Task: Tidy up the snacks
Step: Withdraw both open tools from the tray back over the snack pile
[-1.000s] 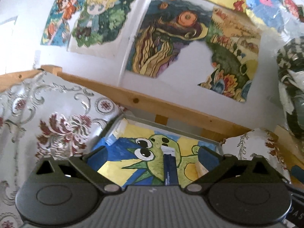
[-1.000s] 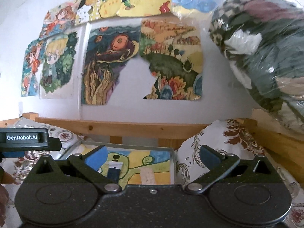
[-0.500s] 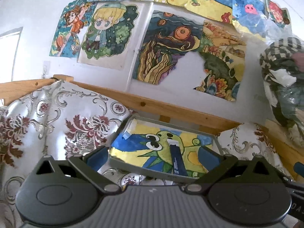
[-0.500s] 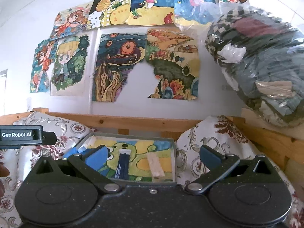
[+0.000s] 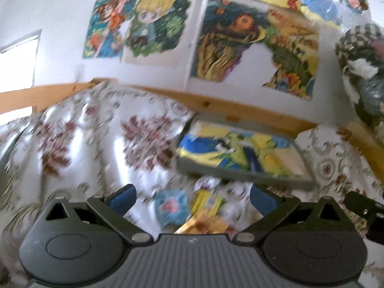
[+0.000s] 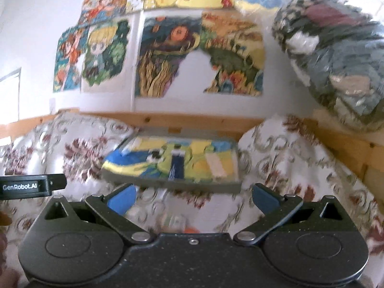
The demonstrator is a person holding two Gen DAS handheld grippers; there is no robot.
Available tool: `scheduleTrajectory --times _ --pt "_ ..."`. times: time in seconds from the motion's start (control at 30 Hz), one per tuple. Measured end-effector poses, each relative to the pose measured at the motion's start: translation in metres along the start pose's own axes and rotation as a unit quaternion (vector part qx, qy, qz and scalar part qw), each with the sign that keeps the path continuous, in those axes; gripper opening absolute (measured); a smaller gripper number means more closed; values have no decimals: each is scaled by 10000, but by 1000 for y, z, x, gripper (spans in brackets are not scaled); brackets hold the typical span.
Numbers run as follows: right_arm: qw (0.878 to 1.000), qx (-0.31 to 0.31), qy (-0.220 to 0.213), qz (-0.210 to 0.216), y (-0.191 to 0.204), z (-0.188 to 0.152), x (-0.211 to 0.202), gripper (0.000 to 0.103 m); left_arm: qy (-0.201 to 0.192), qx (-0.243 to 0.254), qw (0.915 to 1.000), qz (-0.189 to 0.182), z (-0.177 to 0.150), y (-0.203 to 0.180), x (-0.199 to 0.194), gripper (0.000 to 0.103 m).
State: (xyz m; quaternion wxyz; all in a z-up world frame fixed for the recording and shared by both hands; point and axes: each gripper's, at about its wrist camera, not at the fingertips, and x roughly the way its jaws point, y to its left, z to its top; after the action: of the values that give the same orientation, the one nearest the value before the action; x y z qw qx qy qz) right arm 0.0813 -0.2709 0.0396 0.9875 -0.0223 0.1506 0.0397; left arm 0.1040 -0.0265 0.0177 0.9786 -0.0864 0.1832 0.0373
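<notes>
A: Snacks (image 5: 192, 206) are lying in a loose pile on the flowered bedcover (image 5: 79, 148), just ahead of the left gripper (image 5: 192, 195). Blurry, but I'm making out a light blue packet (image 5: 171, 204), a yellow one (image 5: 204, 200) beside it and a gold wrapper (image 5: 204, 225) nearest the camera

B: Gripper state?

A: Left gripper is sitting with its jaws spread wide, blue pads showing, nothing between them. Right gripper (image 6: 192, 198) is looking the same: jaws wide apart, gripping nothing

B: Tray?

A: Grey tray (image 5: 240, 175) is resting on the bedcover beyond the pile, in front of the wooden bed rail (image 5: 216, 103). Its floor is showing a green and yellow cartoon picture. A dark blue stick pack (image 6: 176, 165) is lying in the middle of it and a pale bar (image 6: 216, 165) to its right, both inside, apart from each other

B: Anything under the right gripper?

A: Something orange and a pale packet are peeking out at the lower edge between its fingers, too smeared to identify

B: Other stuff?

A: Drawings (image 6: 168, 55) are hanging on the white wall, and a clear bag of folded clothes (image 6: 336, 55) is sitting at upper right. Left gripper's body (image 6: 28, 187) is poking into the right camera's left edge
</notes>
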Motion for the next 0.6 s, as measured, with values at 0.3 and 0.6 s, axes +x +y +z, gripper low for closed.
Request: scheduleTrajectory --times 0.3,0.6 --pt "9961 139 862 143 20 -27 6 102 525 155 9981 296 -29 18 -1 103" --pt "9909 207 1309 232 27 -43 18 102 889 493 9945 246 -42 14 4 103"
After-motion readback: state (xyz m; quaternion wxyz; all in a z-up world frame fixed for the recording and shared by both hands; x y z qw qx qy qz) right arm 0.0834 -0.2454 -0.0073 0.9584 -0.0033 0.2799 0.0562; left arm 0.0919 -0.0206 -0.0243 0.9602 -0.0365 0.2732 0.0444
